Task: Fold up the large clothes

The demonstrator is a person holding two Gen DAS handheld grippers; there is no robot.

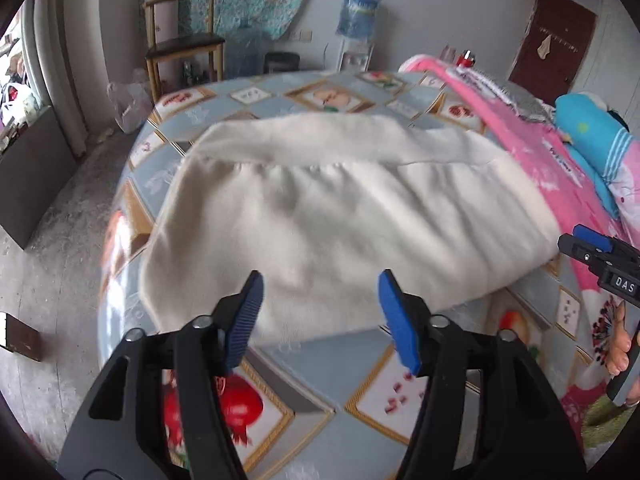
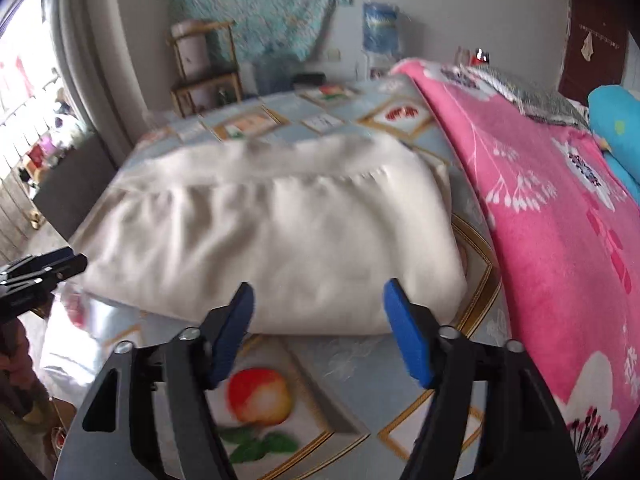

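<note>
A cream-white garment (image 1: 340, 216) lies folded into a thick rectangle on the fruit-patterned bed sheet (image 1: 360, 384); it also shows in the right wrist view (image 2: 280, 236). My left gripper (image 1: 320, 312) is open and empty, just above the garment's near edge. My right gripper (image 2: 320, 324) is open and empty, at the garment's near right edge. The right gripper shows at the right rim of the left wrist view (image 1: 600, 256). The left gripper shows at the left rim of the right wrist view (image 2: 40, 272).
A pink flowered blanket (image 2: 560, 220) lies along the right of the bed, with a blue pillow (image 1: 600, 140) behind it. A wooden chair (image 1: 184, 40), a water dispenser (image 1: 356, 28) and a plastic bag (image 1: 128, 104) stand beyond the bed. Concrete floor (image 1: 52, 248) lies to the left.
</note>
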